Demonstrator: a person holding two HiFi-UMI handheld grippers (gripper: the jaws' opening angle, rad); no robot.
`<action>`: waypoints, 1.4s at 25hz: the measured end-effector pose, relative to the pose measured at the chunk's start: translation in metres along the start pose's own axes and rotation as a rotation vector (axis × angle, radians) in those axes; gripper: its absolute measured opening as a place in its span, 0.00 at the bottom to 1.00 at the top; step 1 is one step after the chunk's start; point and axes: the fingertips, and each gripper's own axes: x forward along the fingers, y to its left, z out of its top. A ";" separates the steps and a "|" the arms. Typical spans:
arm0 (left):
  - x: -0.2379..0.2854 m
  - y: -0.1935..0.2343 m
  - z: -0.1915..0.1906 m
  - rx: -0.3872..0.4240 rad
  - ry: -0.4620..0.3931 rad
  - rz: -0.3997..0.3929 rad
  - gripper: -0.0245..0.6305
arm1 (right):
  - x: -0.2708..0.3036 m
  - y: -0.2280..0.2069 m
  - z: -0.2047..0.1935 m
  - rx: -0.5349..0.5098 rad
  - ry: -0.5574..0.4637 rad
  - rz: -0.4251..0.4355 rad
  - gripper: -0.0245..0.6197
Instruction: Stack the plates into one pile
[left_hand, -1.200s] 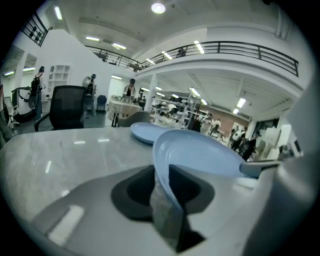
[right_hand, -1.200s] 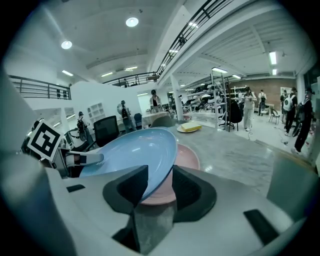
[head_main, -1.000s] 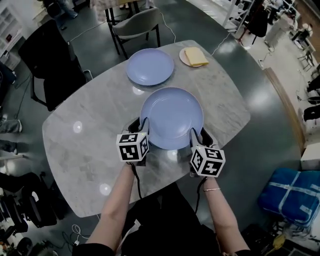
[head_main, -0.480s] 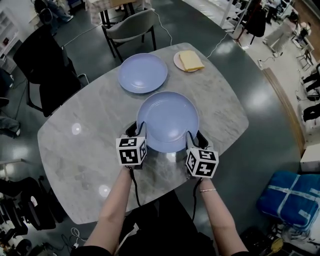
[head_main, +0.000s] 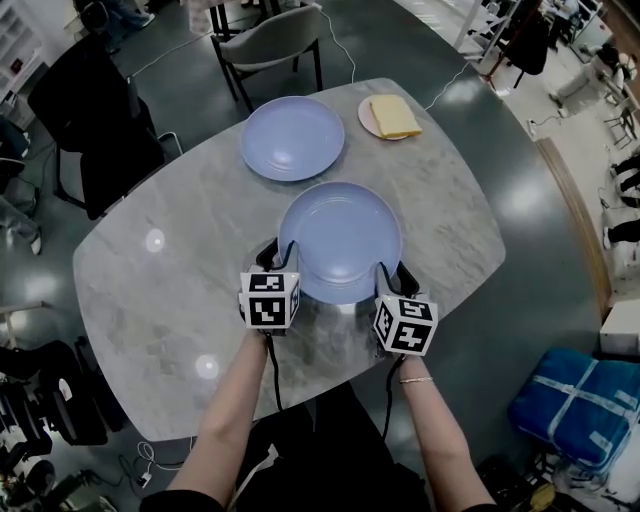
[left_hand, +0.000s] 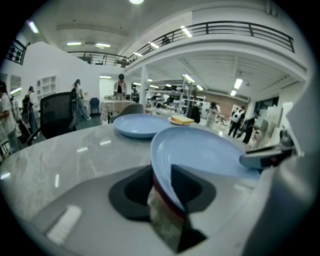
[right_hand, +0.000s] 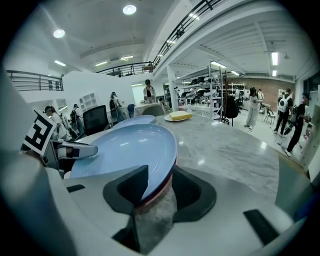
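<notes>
Blue plate (head_main: 340, 240) lowered onto the pink plate (right_hand: 159, 192) at the near side of the table (head_main: 150, 300).
The right gripper (head_main: 393, 274) pinched the rim, while the left gripper (head_main: 281, 256) had just been easing its jaws apart around it. Both were best freed evenly and drawn straight back, keeping the pile centred for the far plate (head_main: 292, 137).

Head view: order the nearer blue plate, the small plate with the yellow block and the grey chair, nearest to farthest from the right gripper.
1. The nearer blue plate, rim at the right gripper.
2. The small plate, far right on the table.
3. The grey chair, beyond the table.
</notes>
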 end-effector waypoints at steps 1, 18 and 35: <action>0.000 -0.001 0.000 0.015 0.005 0.004 0.23 | 0.001 -0.001 -0.001 0.002 0.004 -0.001 0.26; -0.003 0.008 -0.003 -0.018 0.012 0.028 0.30 | 0.004 -0.011 0.006 0.016 -0.022 0.016 0.28; 0.001 0.004 -0.017 -0.228 0.021 0.006 0.31 | 0.030 -0.028 0.016 0.020 0.040 0.065 0.30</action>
